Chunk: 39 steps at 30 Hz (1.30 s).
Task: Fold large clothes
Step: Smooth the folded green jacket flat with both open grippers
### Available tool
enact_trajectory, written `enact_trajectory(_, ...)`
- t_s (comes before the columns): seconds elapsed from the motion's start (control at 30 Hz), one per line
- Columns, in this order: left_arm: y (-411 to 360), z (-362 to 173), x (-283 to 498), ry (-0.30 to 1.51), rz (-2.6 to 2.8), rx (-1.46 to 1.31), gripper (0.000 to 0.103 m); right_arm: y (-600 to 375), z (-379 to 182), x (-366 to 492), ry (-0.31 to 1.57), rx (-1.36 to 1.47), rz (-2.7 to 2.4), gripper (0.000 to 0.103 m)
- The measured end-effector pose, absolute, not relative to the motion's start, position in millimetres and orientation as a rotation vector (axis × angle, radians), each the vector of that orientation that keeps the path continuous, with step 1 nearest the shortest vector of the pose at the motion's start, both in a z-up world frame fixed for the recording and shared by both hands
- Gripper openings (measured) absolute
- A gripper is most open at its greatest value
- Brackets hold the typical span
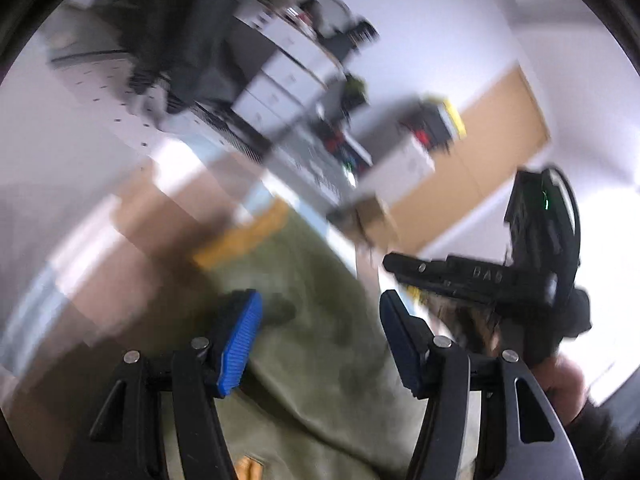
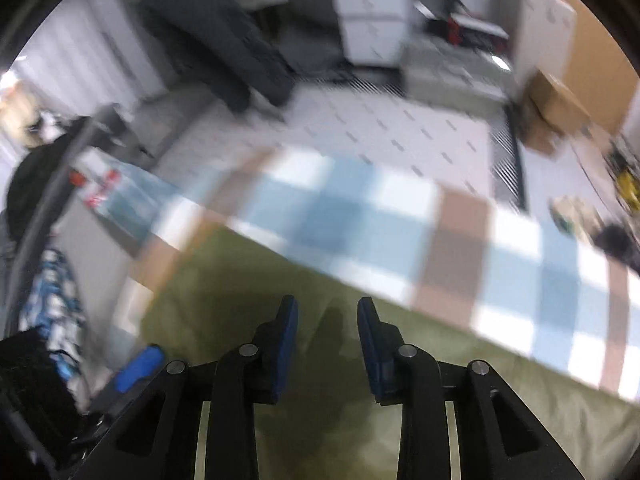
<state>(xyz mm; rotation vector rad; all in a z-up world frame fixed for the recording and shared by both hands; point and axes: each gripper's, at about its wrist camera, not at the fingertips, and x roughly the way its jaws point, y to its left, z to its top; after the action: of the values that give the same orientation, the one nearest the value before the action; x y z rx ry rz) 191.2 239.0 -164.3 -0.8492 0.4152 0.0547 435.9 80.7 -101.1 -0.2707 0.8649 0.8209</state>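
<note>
An olive-green garment (image 1: 320,344) with an orange patch (image 1: 244,236) lies on a checked blue, white and brown cloth (image 2: 400,240). My left gripper (image 1: 320,320) is open and empty above the garment, its blue pads (image 1: 240,344) wide apart. My right gripper (image 2: 327,320) is open and empty, close over the same garment (image 2: 280,320). The right gripper also shows in the left wrist view (image 1: 472,280), to the right of the left one. A blue pad of the left gripper (image 2: 138,368) shows at the lower left of the right wrist view. Both views are blurred by motion.
A person in dark trousers (image 2: 224,40) stands beyond the table. White drawer units (image 2: 372,8) and cardboard boxes (image 2: 556,108) stand on the pale floor. A patterned blue and white cloth (image 2: 52,292) lies at the left, by a black object (image 2: 28,184).
</note>
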Motion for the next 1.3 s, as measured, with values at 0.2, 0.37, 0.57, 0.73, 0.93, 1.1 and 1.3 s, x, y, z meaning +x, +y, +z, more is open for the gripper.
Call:
enact_trajectory(0.2,252,-177,186,0.418,0.147,-0.901,0.056,151,-169,443,1.007,-0.442,0.804,0.032)
enact_trajectory(0.37,247,-179,190,0.436,0.152,-0.892,0.056,150,-148,440,0.984,-0.418,0.82,0.029)
enact_trajectory(0.57,260,-181,185,0.449,0.146,-0.916,0.056,163,-167,434,1.057,-0.417,0.86,0.033)
enact_trajectory(0.73,262,-180,186,0.459,0.139,-0.914,0.056,117,-163,434,1.033,-0.187,1.029,0.032)
enact_trajectory(0.93,232,-160,203,0.52,0.15,-0.661,0.056,-62,-134,446,0.888,0.04,0.852,0.035)
enact_trajectory(1.1,205,-147,209,0.485,0.108,-0.468,0.072,-180,-117,451,0.779,-0.183,0.384,0.052)
enact_trajectory(1.3,187,-166,227,0.626,0.117,-0.316,0.072,-221,-184,459,0.897,-0.238,0.255,0.048)
